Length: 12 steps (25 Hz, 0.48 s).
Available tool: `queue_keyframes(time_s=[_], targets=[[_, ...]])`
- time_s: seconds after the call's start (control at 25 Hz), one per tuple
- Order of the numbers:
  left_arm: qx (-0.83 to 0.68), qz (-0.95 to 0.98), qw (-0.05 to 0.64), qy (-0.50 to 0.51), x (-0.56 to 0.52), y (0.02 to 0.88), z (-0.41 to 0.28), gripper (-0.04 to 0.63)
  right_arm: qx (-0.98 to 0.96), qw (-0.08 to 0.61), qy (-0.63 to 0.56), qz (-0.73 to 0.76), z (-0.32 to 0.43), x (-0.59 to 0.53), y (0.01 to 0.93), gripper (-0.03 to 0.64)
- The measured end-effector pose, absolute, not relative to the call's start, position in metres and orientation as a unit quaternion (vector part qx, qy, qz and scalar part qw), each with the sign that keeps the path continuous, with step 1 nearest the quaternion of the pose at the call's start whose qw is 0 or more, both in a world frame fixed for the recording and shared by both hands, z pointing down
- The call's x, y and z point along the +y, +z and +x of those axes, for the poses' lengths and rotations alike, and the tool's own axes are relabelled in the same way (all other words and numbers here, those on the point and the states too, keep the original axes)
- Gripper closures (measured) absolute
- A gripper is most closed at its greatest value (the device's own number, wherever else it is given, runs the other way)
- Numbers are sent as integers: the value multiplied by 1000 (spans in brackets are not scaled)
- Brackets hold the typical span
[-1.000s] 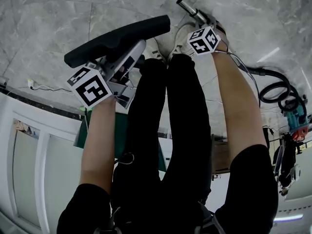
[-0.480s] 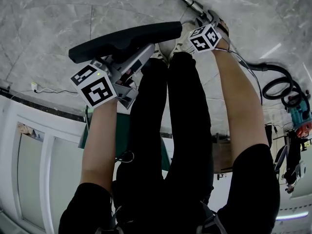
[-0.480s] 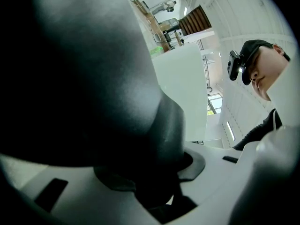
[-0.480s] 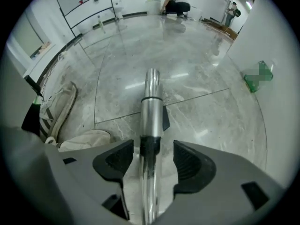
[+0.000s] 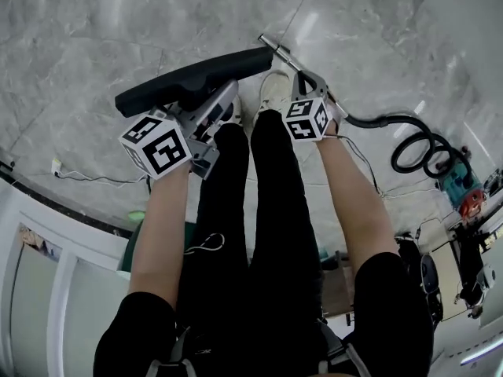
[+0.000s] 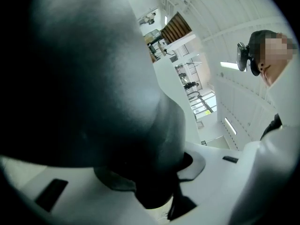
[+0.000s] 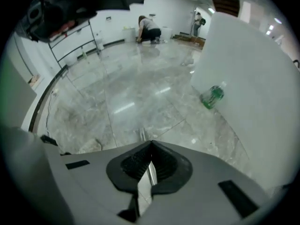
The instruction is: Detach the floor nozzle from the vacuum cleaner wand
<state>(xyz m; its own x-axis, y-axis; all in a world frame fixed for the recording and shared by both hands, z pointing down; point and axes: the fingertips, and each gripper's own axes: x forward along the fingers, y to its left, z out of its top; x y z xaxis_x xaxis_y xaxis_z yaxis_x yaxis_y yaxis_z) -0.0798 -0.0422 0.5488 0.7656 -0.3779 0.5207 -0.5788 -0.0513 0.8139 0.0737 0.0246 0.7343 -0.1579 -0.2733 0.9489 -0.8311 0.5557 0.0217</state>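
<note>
Head view: the floor nozzle (image 5: 196, 73) is a long matt-black bar with rounded ends, seen at 11 o'clock from centre, its length running from 8 to 2 o'clock above the marble floor (image 5: 94, 38). The left gripper (image 5: 220, 100) is clamped on it; in the left gripper view its dark rounded bulk fills the frame and sits pinched between the jaws. The right gripper (image 5: 302, 81), at 12 o'clock, is closed on the thin chrome wand (image 5: 277, 49), which projects toward 11 o'clock, its bare tip just beside the nozzle's right end, unjoined. A black hose (image 5: 409, 136) trails toward 3 o'clock
</note>
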Motion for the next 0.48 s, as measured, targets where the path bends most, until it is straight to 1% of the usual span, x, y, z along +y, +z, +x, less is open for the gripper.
queue_keyframes(time_s=[0.24, 0.4, 0.48], targets=[[-345, 761, 547, 56, -77, 426, -72, 411, -722, 392, 247, 514, 86, -22, 533, 603], [-348, 780, 517, 48, -67, 318, -66, 411, -736, 324, 211, 556, 79, -9, 392, 603], [-341, 800, 492, 42, -75, 267, -61, 411, -746, 278, 185, 576, 72, -17, 334, 603]])
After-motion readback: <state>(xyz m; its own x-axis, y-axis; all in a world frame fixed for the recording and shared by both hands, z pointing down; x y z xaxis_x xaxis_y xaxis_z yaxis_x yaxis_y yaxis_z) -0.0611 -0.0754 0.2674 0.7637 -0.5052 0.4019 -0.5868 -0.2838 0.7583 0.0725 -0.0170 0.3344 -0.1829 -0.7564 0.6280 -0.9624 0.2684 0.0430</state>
